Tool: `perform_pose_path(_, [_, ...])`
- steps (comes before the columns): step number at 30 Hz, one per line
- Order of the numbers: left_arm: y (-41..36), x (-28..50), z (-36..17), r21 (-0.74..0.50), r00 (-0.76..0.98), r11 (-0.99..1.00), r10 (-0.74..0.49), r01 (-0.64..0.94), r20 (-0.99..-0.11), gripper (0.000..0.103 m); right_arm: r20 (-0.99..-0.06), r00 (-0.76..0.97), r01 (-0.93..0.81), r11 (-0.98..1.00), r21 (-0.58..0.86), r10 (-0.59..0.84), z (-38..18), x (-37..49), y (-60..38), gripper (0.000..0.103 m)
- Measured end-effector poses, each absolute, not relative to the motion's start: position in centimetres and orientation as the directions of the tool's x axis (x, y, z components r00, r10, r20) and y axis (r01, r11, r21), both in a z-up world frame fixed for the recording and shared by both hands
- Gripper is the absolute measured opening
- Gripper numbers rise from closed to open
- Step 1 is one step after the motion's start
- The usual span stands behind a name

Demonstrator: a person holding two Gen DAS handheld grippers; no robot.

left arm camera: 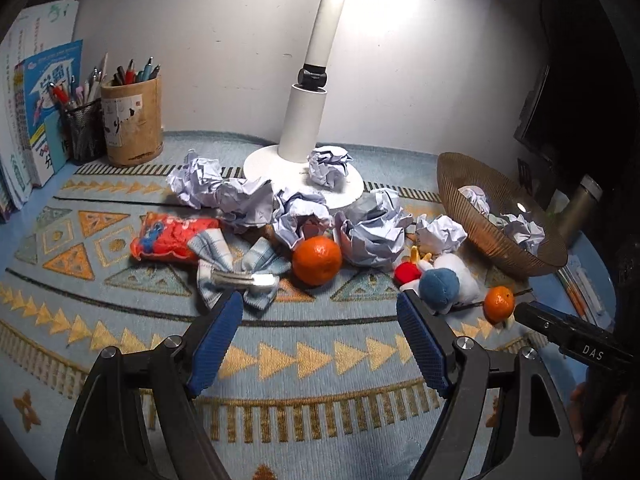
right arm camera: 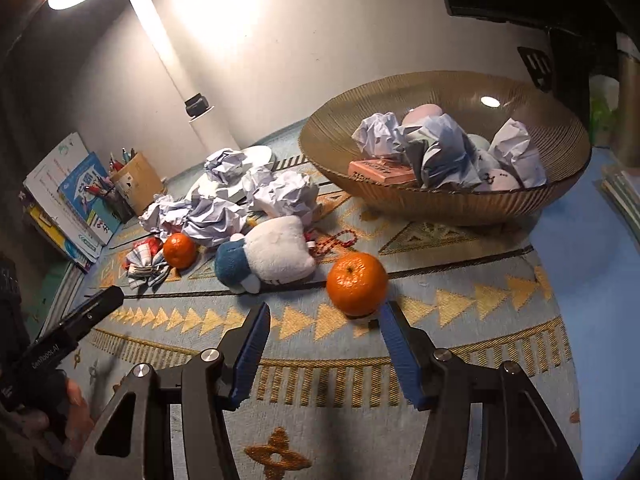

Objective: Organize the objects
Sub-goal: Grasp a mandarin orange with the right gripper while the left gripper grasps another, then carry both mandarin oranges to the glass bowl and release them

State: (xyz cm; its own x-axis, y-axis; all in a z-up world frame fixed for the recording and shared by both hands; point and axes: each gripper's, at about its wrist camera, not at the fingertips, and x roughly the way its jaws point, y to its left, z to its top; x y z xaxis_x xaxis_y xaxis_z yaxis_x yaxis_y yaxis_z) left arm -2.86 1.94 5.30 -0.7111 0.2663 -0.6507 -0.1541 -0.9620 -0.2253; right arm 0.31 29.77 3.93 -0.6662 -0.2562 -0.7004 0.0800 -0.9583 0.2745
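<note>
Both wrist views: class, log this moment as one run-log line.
left tool open, empty | right tool open, nearing orange | bowl holds crumpled paper

"DAS" is printed in white on the black body of the right tool point(left arm camera: 576, 334), seen beside the left one. On the left tool point(right arm camera: 76, 328), lettering like "GenRobot.AI" is made out only faintly. Book-cover point(left arm camera: 52, 80) characters cannot be read.
</note>
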Motion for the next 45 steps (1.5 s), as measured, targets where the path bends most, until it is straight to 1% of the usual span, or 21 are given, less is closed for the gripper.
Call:
perform_pose_path(4, [2.0, -6.7, 3.7, -0.249, -0.656, -0.957, 0.283, -0.147, -0.699, 0.075, -0.742, -0.641, 0.088, -0.979, 0.185, -0.198, 3.6, -1.7, 29.3, 0.056])
perform_pose_path(6, [2.4, -7.9, 2.8, -0.256, -0.631, -0.955, 0.291, -0.148, -0.719, 0.069, -0.755, -0.631, 0.094, -0.984, 0.154, -0.178, 3.0, -2.3, 28.9, 0.056])
perform_pose_path(7, [2.7, -8.4, 2.4, -0.246, -0.626, -0.958, 0.283, -0.148, -0.726, 0.067, -0.759, -0.630, 0.087, -0.986, 0.139, -0.163, 2.8, -2.5, 28.8, 0.056])
perform_pose_path(9, [3.2, -9.0, 2.0, -0.230, -0.629, -0.962, 0.271, -0.148, -0.729, 0.065, -0.763, -0.629, 0.085, -0.989, 0.121, -0.147, 2.4, -2.7, 28.7, 0.056])
perform_pose_path(11, [3.6, -9.4, 1.8, -0.238, -0.620, -0.958, 0.284, -0.159, -0.731, 0.062, -0.770, -0.623, 0.082, -0.990, 0.112, -0.138, 2.1, -3.0, 28.7, 0.054])
perform_pose_path(12, [3.8, -9.5, 1.7, -0.235, -0.619, -0.958, 0.285, -0.163, -0.732, 0.059, -0.774, -0.617, 0.082, -0.990, 0.115, -0.141, 1.9, -3.0, 28.8, 0.053])
perform_pose_path(14, [4.4, -9.5, 1.6, -0.217, -0.620, -0.960, 0.278, -0.175, -0.733, 0.052, -0.781, -0.608, 0.083, -0.990, 0.116, -0.142, 1.7, -3.3, 28.8, 0.047])
perform_pose_path(15, [4.7, -9.4, 1.6, -0.200, -0.628, -0.964, 0.266, -0.174, -0.732, 0.047, -0.784, -0.606, 0.080, -0.991, 0.110, -0.136, 1.6, -3.4, 28.7, 0.047])
perform_pose_path(16, [4.8, -9.4, 1.6, -0.187, -0.638, -0.967, 0.256, -0.175, -0.726, 0.039, -0.786, -0.603, 0.082, -0.991, 0.108, -0.135, 1.6, -3.4, 28.7, 0.044])
perform_pose_path(17, [4.8, -9.4, 1.6, -0.181, -0.641, -0.967, 0.255, -0.181, -0.724, 0.037, -0.786, -0.600, 0.090, -0.989, 0.115, -0.146, 1.6, -3.5, 28.6, 0.039])
perform_pose_path(20, [4.6, -8.9, 1.9, -0.195, -0.645, -0.963, 0.271, -0.188, -0.714, 0.036, -0.783, -0.605, 0.095, -0.989, 0.109, -0.144, 1.7, -3.2, 28.4, 0.038])
perform_pose_path(22, [4.6, -7.8, 2.5, -0.205, -0.651, -0.958, 0.287, -0.201, -0.703, 0.036, -0.771, -0.614, 0.107, -0.985, 0.133, -0.171, 2.0, -2.8, 28.6, 0.037])
perform_pose_path(25, [4.7, -5.2, 3.7, -0.239, -0.657, -0.945, 0.328, -0.224, -0.679, 0.036, -0.743, -0.627, 0.141, -0.972, 0.186, -0.233, 3.1, -1.5, 28.9, 0.037])
perform_pose_path(31, [6.4, 0.1, 3.7, -0.302, -0.644, -0.917, 0.398, -0.260, -0.654, 0.036, -0.741, -0.607, 0.220, -0.957, 0.190, -0.286, 4.0, 1.3, 28.2, 0.037])
perform_pose_path(38, [7.9, 2.1, 2.1, -0.260, -0.638, -0.929, 0.370, -0.264, -0.675, 0.036, -0.777, -0.560, 0.235, -0.955, 0.183, -0.287, 1.9, 1.9, 27.6, 0.037])
perform_pose_path(40, [7.7, 2.0, 2.2, -0.272, -0.643, -0.923, 0.384, -0.271, -0.662, 0.036, -0.784, -0.552, 0.229, -0.956, 0.183, -0.283, 1.6, 2.0, 27.8, 0.037])
perform_pose_path(45, [7.6, 2.0, 2.0, -0.277, -0.640, -0.923, 0.385, -0.267, -0.665, 0.036, -0.785, -0.545, 0.236, -0.953, 0.193, -0.294, 1.6, 2.5, 28.1, 0.040])
